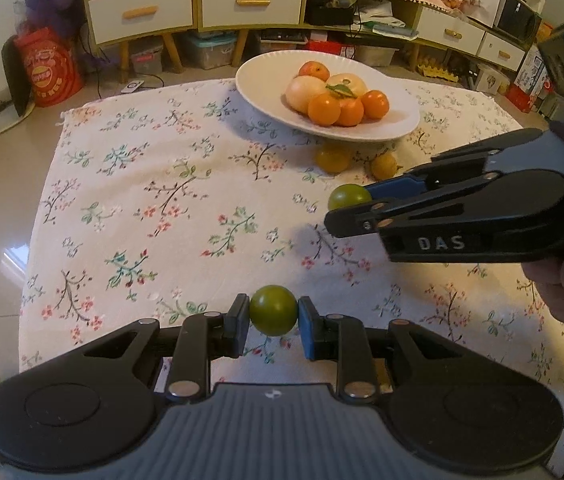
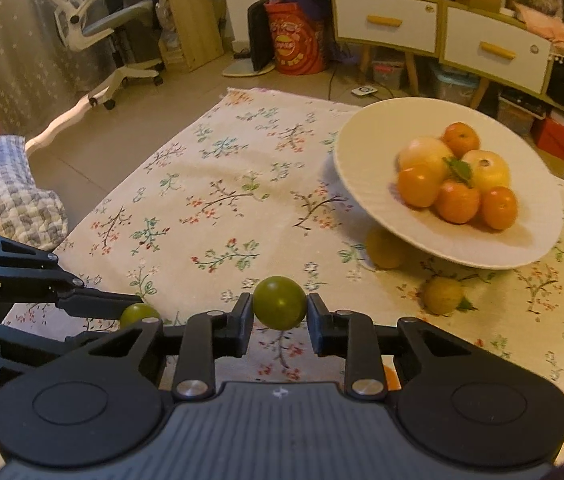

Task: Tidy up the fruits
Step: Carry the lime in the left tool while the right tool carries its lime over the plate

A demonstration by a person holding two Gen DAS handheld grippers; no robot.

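A flowered cloth (image 1: 153, 200) covers the desk, with cluttered drawers along the wall behind. Nearest, the left gripper (image 1: 273, 316) is clamped on a small green fruit (image 1: 273, 309), and just beyond it, toward the white plate (image 1: 265, 92), the right gripper (image 2: 279, 312) pinches a second green fruit (image 2: 279, 302) between its pads. Two yellow fruits (image 1: 333, 157) lie on the cloth just beside the plate's near rim, and the plate holds a heap of oranges (image 1: 324, 109) and paler fruit.
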